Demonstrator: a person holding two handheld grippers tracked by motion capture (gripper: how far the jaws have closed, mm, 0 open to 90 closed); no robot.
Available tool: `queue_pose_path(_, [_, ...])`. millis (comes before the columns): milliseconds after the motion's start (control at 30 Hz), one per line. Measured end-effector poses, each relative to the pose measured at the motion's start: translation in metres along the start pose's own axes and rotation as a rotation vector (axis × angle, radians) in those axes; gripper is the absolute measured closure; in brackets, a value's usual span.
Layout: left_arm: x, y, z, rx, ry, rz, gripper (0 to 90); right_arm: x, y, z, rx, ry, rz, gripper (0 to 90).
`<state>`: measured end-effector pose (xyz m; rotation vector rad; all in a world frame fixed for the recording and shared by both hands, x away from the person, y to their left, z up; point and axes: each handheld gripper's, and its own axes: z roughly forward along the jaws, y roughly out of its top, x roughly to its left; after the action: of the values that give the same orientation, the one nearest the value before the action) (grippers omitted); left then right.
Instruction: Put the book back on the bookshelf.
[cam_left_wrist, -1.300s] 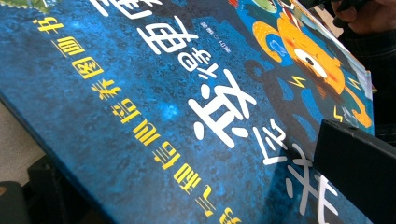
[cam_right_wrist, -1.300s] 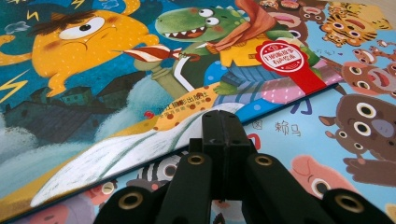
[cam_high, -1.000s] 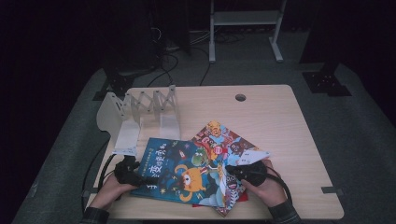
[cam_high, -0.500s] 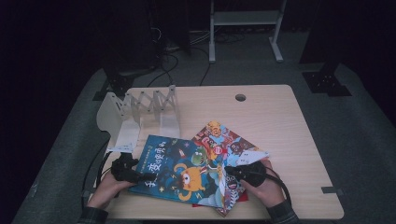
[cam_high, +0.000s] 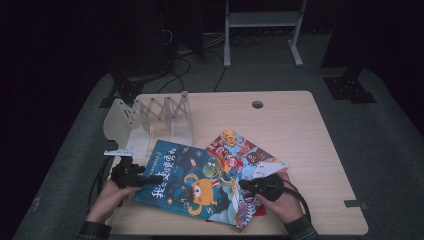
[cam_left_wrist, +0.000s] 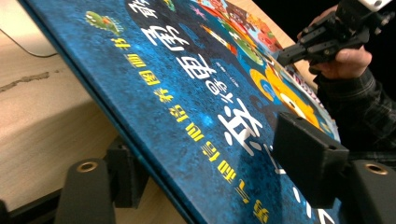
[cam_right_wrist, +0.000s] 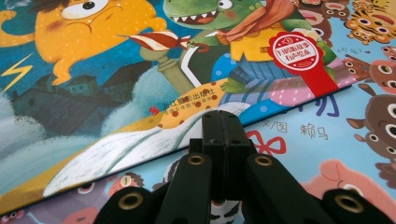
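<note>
A blue picture book (cam_high: 195, 182) with an orange monster lies across a second book covered in animal faces (cam_high: 240, 147) near the table's front edge. My left gripper (cam_high: 145, 179) has just been closing on the blue book's left edge. In the left gripper view one pad sits on the cover (cam_left_wrist: 196, 84) and the other under it, and that edge is tilted up off the table. My right gripper (cam_high: 245, 185) is shut with nothing between its pads. In the right gripper view its tip (cam_right_wrist: 224, 126) rests at the blue book's right edge (cam_right_wrist: 116, 70), over the animal book (cam_right_wrist: 355, 107).
A white folding rack (cam_high: 155, 117) stands at the table's back left, close behind the blue book. The wooden table (cam_high: 300, 130) has a cable hole (cam_high: 257, 104) near its far edge. A white frame (cam_high: 260, 20) and cables stand on the floor beyond.
The left gripper has slid onto the blue book's left edge, its jaws narrowing around it, and that edge has risen a little. The right gripper has kept still.
</note>
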<state>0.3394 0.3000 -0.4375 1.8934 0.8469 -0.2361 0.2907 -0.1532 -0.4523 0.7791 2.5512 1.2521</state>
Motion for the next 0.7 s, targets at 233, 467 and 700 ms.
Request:
queue_pose_path(233, [-0.001, 0.013, -0.008, 0.025, -0.019, -0.035, 38.7, 0.002, 0.0, 0.001, -0.003, 0.016, -0.012, 89.8])
queue_pose_path(467, [-0.003, 0.025, -0.016, 0.025, -0.036, -0.072, 47.5, 0.003, 0.0, 0.001, -0.003, 0.038, -0.022, 89.8])
queue_pose_path(700, [-0.006, 0.037, -0.019, 0.058, -0.011, -0.082, 49.0, 0.007, 0.002, 0.003, -0.002, 0.056, -0.033, 89.8])
